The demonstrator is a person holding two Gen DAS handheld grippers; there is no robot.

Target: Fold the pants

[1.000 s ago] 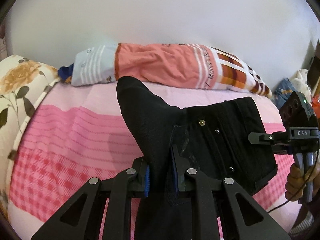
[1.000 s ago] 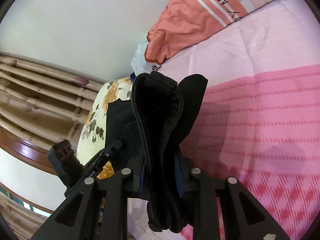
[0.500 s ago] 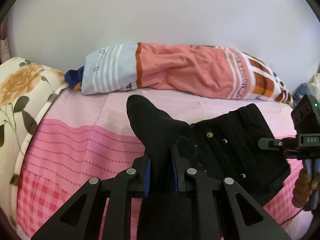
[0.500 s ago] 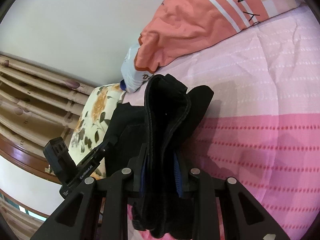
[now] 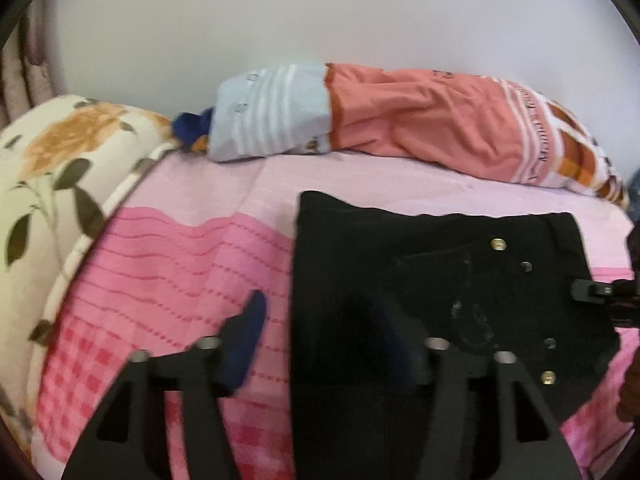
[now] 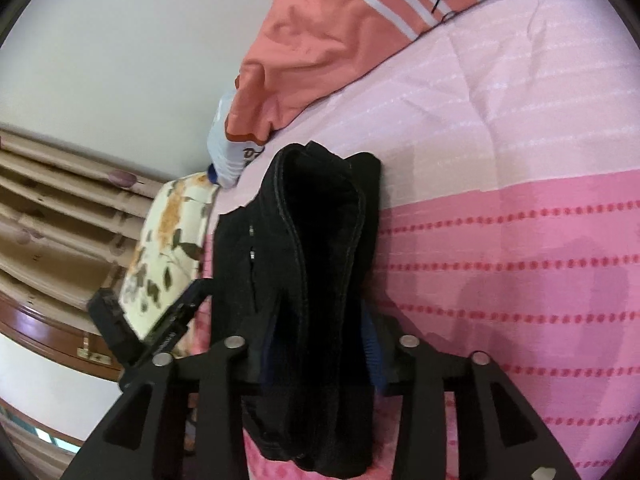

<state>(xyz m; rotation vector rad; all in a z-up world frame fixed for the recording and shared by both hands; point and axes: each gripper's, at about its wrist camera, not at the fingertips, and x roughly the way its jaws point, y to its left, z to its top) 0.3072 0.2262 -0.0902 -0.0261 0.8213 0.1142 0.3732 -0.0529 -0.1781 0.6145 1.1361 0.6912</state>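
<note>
The left gripper (image 5: 320, 344) has its jaws spreading wide, 1 blue pad out over the bedsheet (image 5: 180, 264) and the other above the black pants (image 5: 440, 280), neither pressing cloth, so its corner is let go. The right gripper (image 6: 316, 344) has its jaws opening too, yet a thick bunched edge of the pants (image 6: 320, 280) sits between its pads, which appear to touch the fabric on both sides. The pants lie as a folded rectangle on the pink bed, rivets showing on top (the fold looks laid down, judging by its flat upper edge). So the step in hand looks like releasing after a fold; next, the right jaws need to clear the bunched edge without dragging it, then any further fold wants fresh corners. Behind lies a long salmon-and-blue pillow (image 5: 380, 120), a floral cushion (image 5: 60, 168) at the left; neither crowds the pants.
</note>
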